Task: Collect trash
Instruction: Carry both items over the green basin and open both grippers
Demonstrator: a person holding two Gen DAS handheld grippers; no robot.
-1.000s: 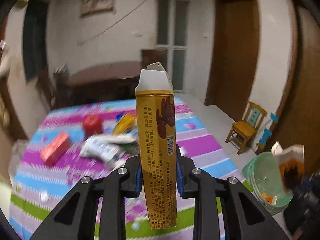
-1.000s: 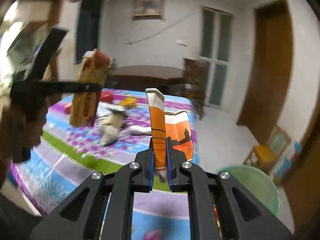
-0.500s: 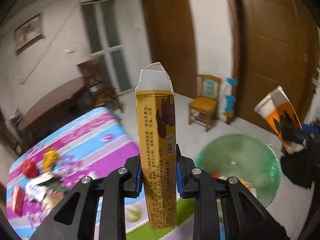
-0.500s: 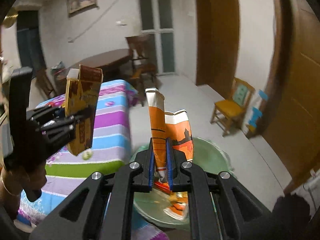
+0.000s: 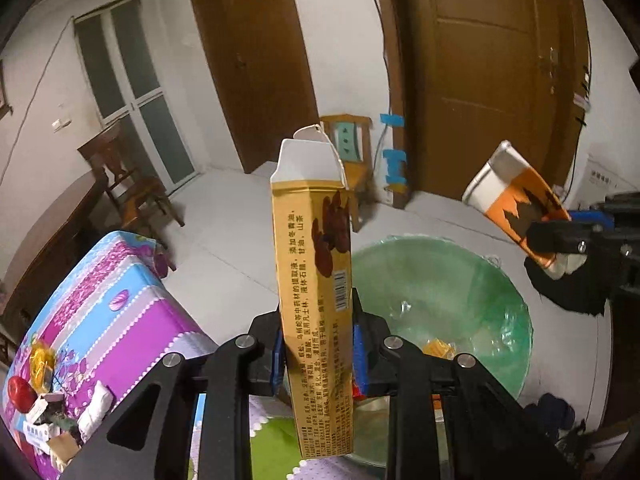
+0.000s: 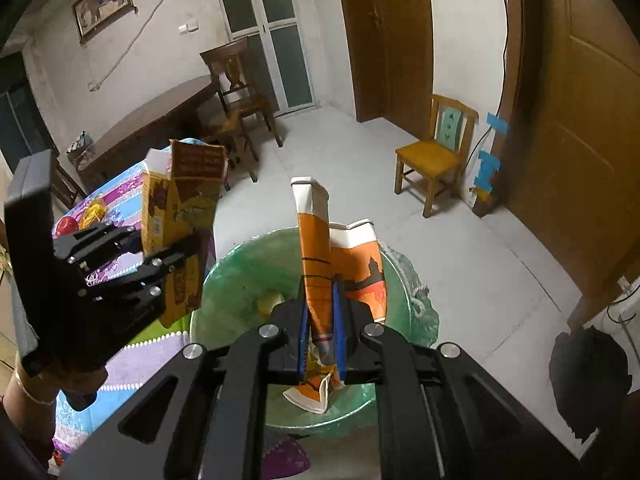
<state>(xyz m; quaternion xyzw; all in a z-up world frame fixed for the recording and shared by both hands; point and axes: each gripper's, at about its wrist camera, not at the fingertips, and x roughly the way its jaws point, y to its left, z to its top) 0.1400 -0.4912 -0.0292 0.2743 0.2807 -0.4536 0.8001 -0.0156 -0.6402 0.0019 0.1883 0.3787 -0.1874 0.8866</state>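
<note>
Both claws tilt steeply down over the green-lined bin point(image 6: 224, 280). The left claw point(image 5: 316, 356) is clamped on the yellow carton point(image 5: 316, 300), the right claw point(image 6: 320, 328) on the flattened orange cup point(image 6: 320, 264). Centre each over the bin's mouth (the carton looks nearer the desk point(image 5: 120, 312) side) before letting go.
</note>
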